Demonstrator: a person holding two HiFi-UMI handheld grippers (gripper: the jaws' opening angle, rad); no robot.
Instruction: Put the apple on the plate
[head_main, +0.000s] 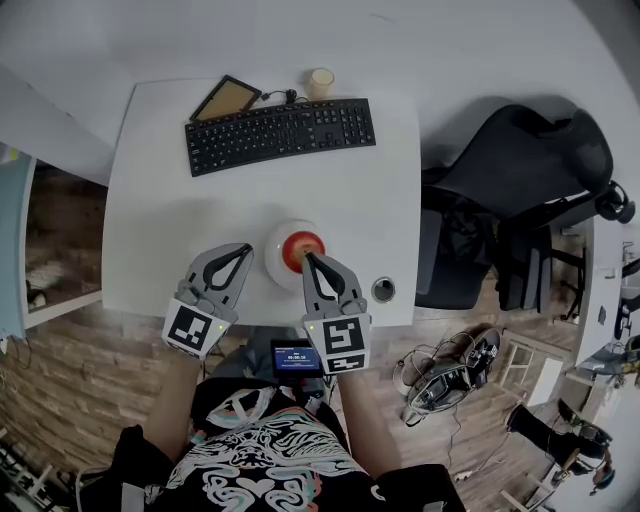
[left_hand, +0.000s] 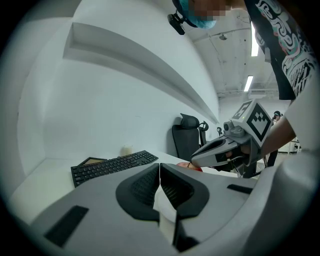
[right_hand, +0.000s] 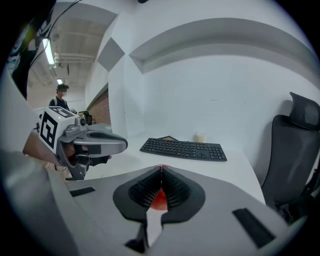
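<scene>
A red apple (head_main: 300, 247) sits on a small white plate (head_main: 274, 256) near the front edge of the white table (head_main: 180, 220). My right gripper (head_main: 309, 260) is shut, its tips just over the top of the apple by the stem; whether they pinch the stem is unclear. In the right gripper view the apple (right_hand: 159, 200) shows red behind the closed pads (right_hand: 170, 190). My left gripper (head_main: 247, 251) is shut and empty, just left of the plate. From the left gripper view the right gripper (left_hand: 193, 161) reaches in over a sliver of the apple (left_hand: 196, 168).
A black keyboard (head_main: 280, 135), a tablet (head_main: 227, 98) and a pale cup (head_main: 320, 82) lie at the table's far side. A round grommet (head_main: 383, 290) sits right of the plate. A black office chair (head_main: 520, 170) stands to the right. A person (right_hand: 61, 100) stands far off.
</scene>
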